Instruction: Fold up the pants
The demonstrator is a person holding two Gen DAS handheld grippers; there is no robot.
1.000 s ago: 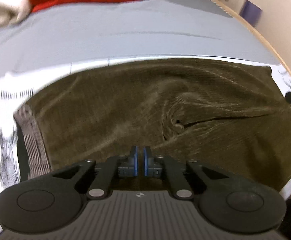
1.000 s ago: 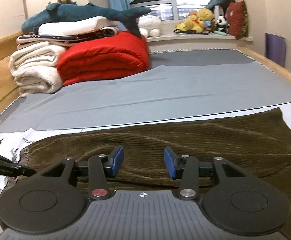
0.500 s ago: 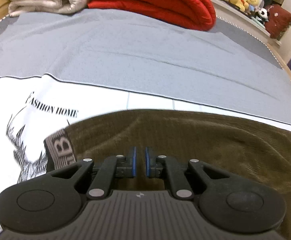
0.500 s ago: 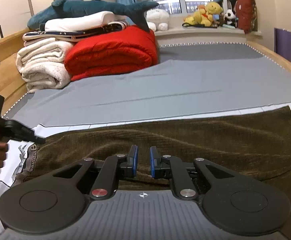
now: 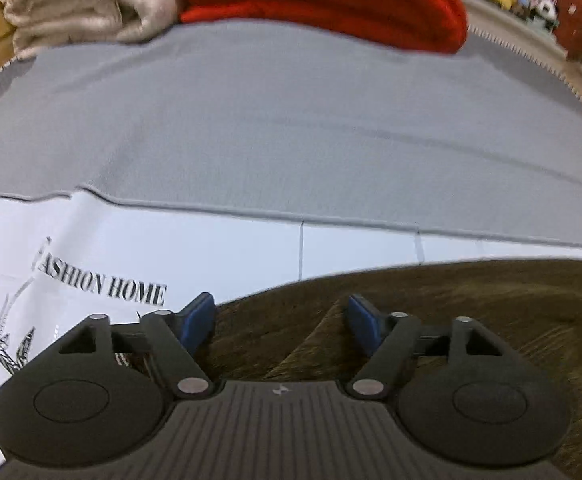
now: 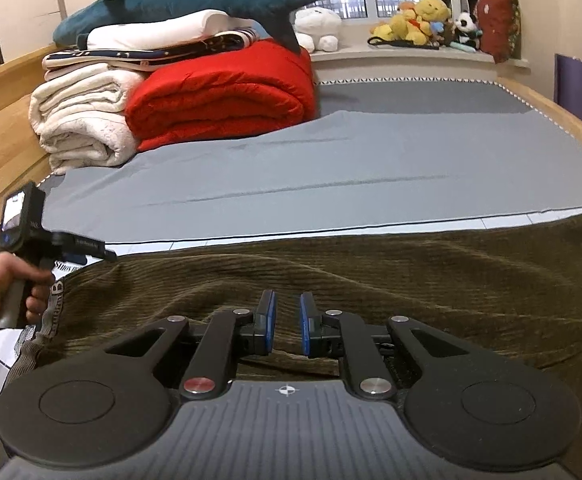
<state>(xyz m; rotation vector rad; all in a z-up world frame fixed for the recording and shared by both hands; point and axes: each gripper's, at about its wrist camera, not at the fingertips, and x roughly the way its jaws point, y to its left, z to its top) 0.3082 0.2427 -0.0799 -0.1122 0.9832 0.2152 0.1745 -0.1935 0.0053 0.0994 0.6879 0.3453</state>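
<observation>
At the far left of the bed, your left hand (image 6: 1, 288) carries the left gripper (image 5: 281, 318) over the waistband end of the pants (image 6: 331, 276). Its jaws are opening; brown corduroy lies below the gap, and the blue pads (image 5: 199, 320) press on nothing. The pants lie spread lengthwise across a white printed sheet (image 5: 211, 252), in front of the grey bedcover (image 6: 331, 168).

Judged from this layout, the step in hand is taking hold of the near edge at two points before a lengthwise fold. Lower the left jaws over the waistband edge and close them on the cloth before you lift, so that both ends rise together.

At centre, the right gripper (image 6: 287, 328) stands nearly closed on a raised ridge of corduroy at the near edge. Whether the pads pinch that fold firmly cannot be confirmed from the right wrist view.

Legible writing: the sheet reads "ASHION HOME", with the first letter half cut off. The waistband (image 6: 53, 304) shows a large letter B; the remainder is unreadable.
</observation>
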